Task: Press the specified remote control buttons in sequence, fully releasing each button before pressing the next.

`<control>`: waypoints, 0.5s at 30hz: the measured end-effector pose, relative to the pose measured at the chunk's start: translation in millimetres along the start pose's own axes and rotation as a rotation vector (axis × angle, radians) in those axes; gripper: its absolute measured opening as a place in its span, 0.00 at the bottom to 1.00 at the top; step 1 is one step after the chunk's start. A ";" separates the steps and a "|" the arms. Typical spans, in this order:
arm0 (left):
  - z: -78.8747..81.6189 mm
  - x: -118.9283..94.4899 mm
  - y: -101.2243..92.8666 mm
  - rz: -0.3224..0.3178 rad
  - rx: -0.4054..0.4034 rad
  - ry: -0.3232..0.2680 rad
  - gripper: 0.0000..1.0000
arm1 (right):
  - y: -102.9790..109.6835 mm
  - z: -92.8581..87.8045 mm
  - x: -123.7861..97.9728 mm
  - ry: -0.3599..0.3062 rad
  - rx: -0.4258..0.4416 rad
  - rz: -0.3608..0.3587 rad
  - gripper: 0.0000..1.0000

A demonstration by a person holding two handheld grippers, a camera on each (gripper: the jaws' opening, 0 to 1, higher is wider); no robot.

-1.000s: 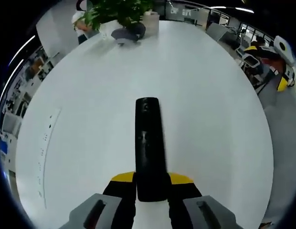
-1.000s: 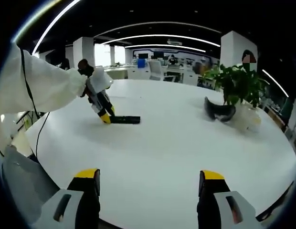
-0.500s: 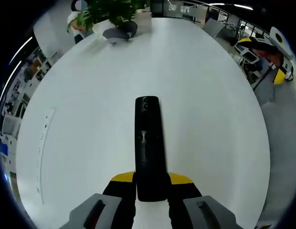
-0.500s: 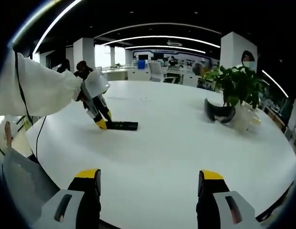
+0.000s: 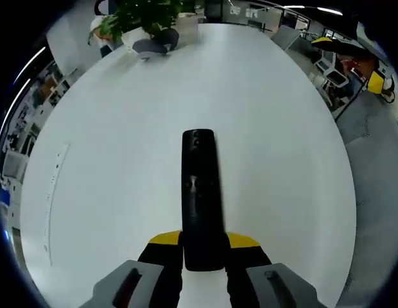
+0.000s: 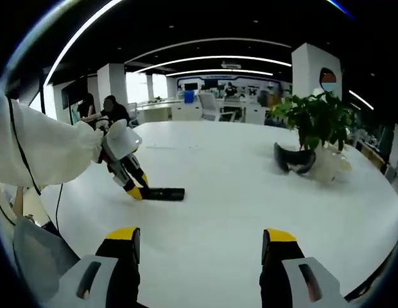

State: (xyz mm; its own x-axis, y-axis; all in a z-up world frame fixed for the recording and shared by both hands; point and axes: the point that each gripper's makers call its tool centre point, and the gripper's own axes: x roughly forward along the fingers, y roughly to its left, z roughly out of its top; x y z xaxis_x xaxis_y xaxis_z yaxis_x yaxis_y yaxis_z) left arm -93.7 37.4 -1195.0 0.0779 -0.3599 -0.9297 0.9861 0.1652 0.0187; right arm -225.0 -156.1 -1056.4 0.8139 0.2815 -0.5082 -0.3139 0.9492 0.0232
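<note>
A black remote [image 5: 200,192] lies flat on a large white table [image 5: 282,141], long and narrow, pointing away from the camera in the left gripper view. Its near end sits between the yellow-tipped jaws of the left gripper [image 5: 202,247], which are closed against its two sides and hold it. Small buttons show along its top face, too dim to tell apart.

In the right gripper view the same remote [image 6: 164,194] lies left of the table's middle, with the left gripper [image 6: 133,191] tilted down onto its end, held by a person's arm in a white sleeve [image 6: 38,154]. The right gripper [image 6: 199,256] hovers at the near edge of the table [image 6: 237,205], well apart from the remote, its jaws spread wide with nothing between them.

Toward the far side of the table stands a leafy green plant [image 6: 318,119] in a pale pot, with a dark curved headset [image 6: 294,159] just beside it. Behind is an open office with desks, chairs and long ceiling lights.
</note>
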 end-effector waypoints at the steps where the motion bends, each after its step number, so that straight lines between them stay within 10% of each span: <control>1: 0.0 0.0 -1.4 0.001 -0.003 0.002 0.24 | 0.4 1.8 -0.3 -0.004 -0.003 0.000 0.76; 15: -2.0 -0.8 -29.0 0.009 -0.033 0.015 0.24 | 13.1 14.6 -10.7 -0.031 -0.007 0.039 0.61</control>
State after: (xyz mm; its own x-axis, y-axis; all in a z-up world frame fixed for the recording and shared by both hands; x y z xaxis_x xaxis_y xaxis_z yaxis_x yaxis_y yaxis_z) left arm -122.6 34.7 -1195.5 0.0846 -0.3440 -0.9351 0.9800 0.1986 0.0156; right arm -230.7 -144.6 -1038.1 0.8156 0.3227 -0.4803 -0.3492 0.9364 0.0363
